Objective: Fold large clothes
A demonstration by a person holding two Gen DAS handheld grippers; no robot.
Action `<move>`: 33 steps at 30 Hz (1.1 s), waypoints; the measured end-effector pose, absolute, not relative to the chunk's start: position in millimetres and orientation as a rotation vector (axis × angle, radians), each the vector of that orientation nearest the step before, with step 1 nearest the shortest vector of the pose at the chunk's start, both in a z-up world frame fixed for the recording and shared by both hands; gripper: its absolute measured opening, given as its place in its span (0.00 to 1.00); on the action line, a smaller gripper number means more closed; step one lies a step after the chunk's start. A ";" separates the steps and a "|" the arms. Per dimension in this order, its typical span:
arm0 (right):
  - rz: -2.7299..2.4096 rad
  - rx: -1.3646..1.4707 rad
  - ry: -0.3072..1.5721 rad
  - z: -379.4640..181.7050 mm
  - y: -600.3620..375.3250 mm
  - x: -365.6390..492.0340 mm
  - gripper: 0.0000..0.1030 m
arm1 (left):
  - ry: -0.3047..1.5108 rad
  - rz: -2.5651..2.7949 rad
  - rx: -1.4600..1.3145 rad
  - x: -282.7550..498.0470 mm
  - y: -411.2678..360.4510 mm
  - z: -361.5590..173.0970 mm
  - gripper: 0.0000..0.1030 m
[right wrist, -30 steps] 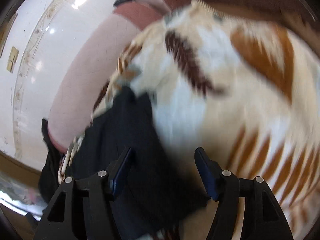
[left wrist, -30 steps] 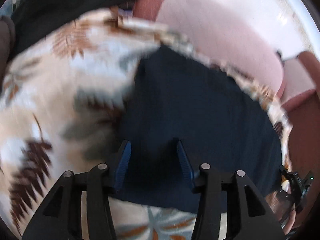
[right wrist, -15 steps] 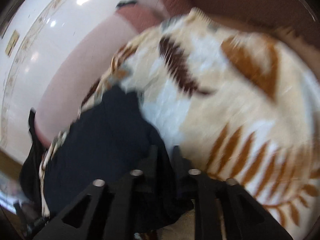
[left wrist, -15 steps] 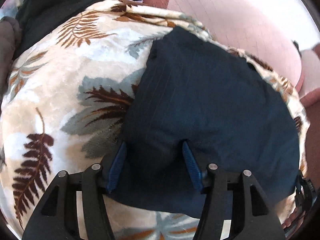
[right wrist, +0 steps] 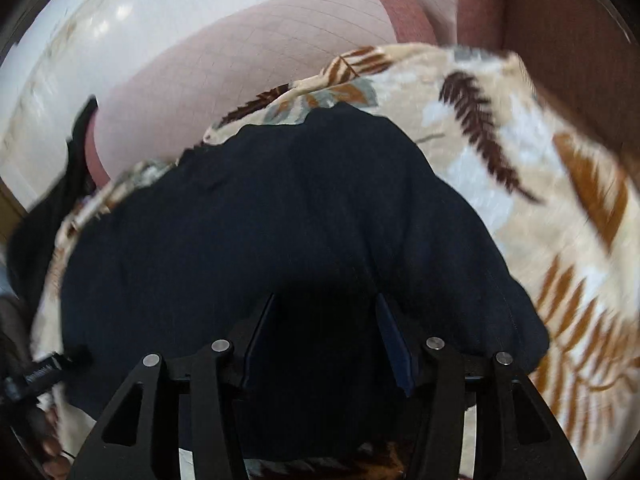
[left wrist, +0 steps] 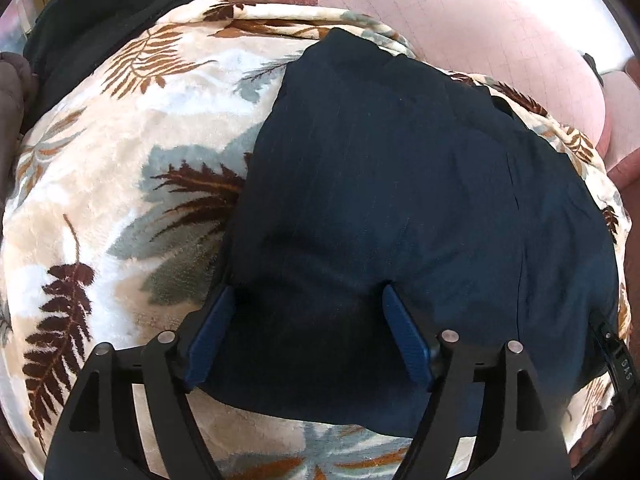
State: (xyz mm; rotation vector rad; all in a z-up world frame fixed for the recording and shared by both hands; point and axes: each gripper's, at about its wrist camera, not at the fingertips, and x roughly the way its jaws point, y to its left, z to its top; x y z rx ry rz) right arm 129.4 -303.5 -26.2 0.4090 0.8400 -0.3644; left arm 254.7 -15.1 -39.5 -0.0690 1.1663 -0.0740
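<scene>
A dark navy garment (left wrist: 400, 200) lies folded flat on a cream blanket with a fern print (left wrist: 120, 160). It also shows in the right wrist view (right wrist: 260, 220). My left gripper (left wrist: 308, 300) is open, its blue pads resting on the garment's near left part. My right gripper (right wrist: 324, 308) is open over the garment's near edge, with cloth between and under the jaws. The right gripper's tip shows at the lower right of the left wrist view (left wrist: 616, 364), and the left gripper's tip at the lower left of the right wrist view (right wrist: 40, 376).
The blanket (right wrist: 540, 200) covers a rounded seat. A pink cushion (left wrist: 480, 28) lies beyond the garment, also in the right wrist view (right wrist: 240, 60). A black cloth (left wrist: 100, 12) lies at the far left. A reddish-brown sofa arm (right wrist: 560, 20) stands to the right.
My right gripper shut on the garment's edge half a second ago, and now it stands open and farther over the cloth. My left gripper stayed open and moved closer onto the garment.
</scene>
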 end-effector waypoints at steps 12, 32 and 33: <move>-0.316 0.357 0.931 -31.1 -287.4 149.4 0.80 | 1.165 -0.077 -0.066 254.5 -13.9 -41.5 0.81; 0.084 0.711 0.820 -12.0 -294.0 163.0 0.86 | 1.210 -0.319 -0.470 305.3 58.7 1.6 0.81; 0.087 0.709 0.842 -18.7 -294.5 166.7 0.86 | 1.235 -0.321 -0.501 312.0 63.2 -3.4 0.81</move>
